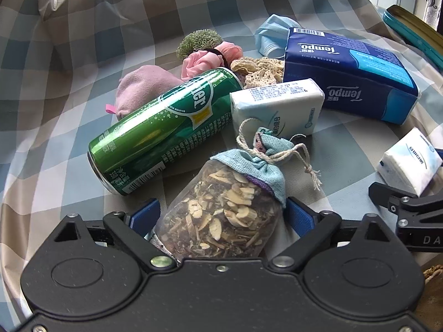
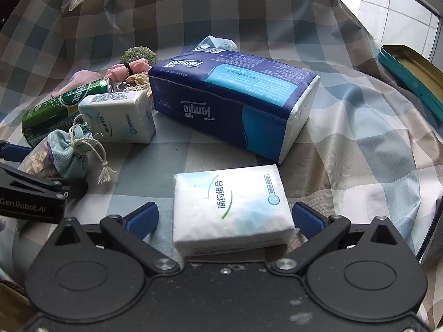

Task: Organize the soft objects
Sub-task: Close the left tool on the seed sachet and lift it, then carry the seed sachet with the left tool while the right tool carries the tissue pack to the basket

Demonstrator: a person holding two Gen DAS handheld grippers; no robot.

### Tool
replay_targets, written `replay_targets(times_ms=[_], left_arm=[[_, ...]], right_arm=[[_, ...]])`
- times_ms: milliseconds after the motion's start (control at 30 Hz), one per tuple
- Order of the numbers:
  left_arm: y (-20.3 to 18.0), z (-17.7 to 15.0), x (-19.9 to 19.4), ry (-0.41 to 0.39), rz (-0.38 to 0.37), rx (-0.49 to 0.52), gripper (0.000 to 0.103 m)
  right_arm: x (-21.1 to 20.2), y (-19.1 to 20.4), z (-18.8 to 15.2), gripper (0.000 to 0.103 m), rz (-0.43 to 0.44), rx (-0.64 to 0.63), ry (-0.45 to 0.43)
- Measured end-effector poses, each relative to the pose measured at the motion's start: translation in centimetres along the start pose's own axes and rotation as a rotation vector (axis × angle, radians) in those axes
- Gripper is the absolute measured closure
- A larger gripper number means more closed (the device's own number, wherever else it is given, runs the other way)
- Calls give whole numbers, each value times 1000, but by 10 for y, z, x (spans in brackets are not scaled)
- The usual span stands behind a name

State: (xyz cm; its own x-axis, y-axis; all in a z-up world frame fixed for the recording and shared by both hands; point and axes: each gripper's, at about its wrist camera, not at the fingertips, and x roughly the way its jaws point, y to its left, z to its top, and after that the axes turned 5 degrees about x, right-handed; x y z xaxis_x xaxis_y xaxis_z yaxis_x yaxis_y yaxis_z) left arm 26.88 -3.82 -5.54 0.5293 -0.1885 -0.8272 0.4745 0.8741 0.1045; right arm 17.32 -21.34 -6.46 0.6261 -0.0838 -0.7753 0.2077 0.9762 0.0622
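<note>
My left tool [image 1: 223,215] stands with its blue pads [image 1: 145,215] spread apart, and the herb sachet [image 1: 221,215] lies between them on the checked cloth [image 1: 69,127]; I see a gap on the right side, and on the left I cannot tell whether the pad touches the mesh. The sachet's blue cloth neck, tied with twine, points away from me. Just beyond it to the left lies a green can [image 1: 163,130] on its side, and straight ahead a small white tissue pack [image 1: 277,105] rests against the can's far end. Behind those sit a pink pouch [image 1: 141,88], a pink scrunchie [image 1: 210,58], a green fuzzy ball [image 1: 198,41] and a beige lace piece [image 1: 257,69]. A large blue tissue pack [image 1: 351,74] lies to the right of them, with a blue face mask [image 1: 272,36] behind it.

My right tool [image 2: 225,218] is also wide apart, with a second white tissue pack [image 2: 231,207] lying flat between its pads [image 2: 142,218], touched by neither. The large blue tissue pack lies just beyond it, and a teal tin [image 2: 415,77] lies well off to the right at the cloth's edge.
</note>
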Motion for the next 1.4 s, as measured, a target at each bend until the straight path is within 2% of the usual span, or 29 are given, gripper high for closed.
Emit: replay_targets(times_ms=[33,100,233,300,333,367,400,433,467,533,667,967,1167,1400], left_arm=[[3,0,2,5,-26,-20,10],[5,0,4,16,-71,-21,2],[-3,-3,2,-2,-41,0,4],[-1,-3,0,-5,-64,-15,10],[-1,-4,-3,-9,-69,-19,18],[-2,-4,-6,-16,-66,-17,31],[-3,-5,-9,-23,-71,-13,36],[-5,-5,-13,-28,-69,-13,42],[-6,-6,-16,-36,-60,-14,45],[-10,-9,-22,-50,-37,-18,49],[-14,-15,-44,-60,-58,-65,50],[-26,-43,-112,-96,-78,-169,50],[-33,-73,-156,-129,-74,-252,50],[-53,-108,-193,-152,-63,-283,50]], right_arm=[[1,0,0,0,0,-2,3],[1,0,0,0,4,-6,10],[2,-2,2,0,18,-9,18],[1,-2,3,1,26,-23,24],[1,-2,4,5,32,-30,24],[-1,-2,4,12,38,-41,23],[-3,-2,4,15,40,-47,20],[-6,-1,4,25,40,-49,17],[-8,-1,4,29,45,-51,14],[-10,-2,5,29,54,-44,21],[-22,-4,3,29,56,-16,7],[-100,-5,-6,29,119,5,-129],[-157,-11,-29,29,190,22,-196],[-222,-20,-68,29,269,31,-299]])
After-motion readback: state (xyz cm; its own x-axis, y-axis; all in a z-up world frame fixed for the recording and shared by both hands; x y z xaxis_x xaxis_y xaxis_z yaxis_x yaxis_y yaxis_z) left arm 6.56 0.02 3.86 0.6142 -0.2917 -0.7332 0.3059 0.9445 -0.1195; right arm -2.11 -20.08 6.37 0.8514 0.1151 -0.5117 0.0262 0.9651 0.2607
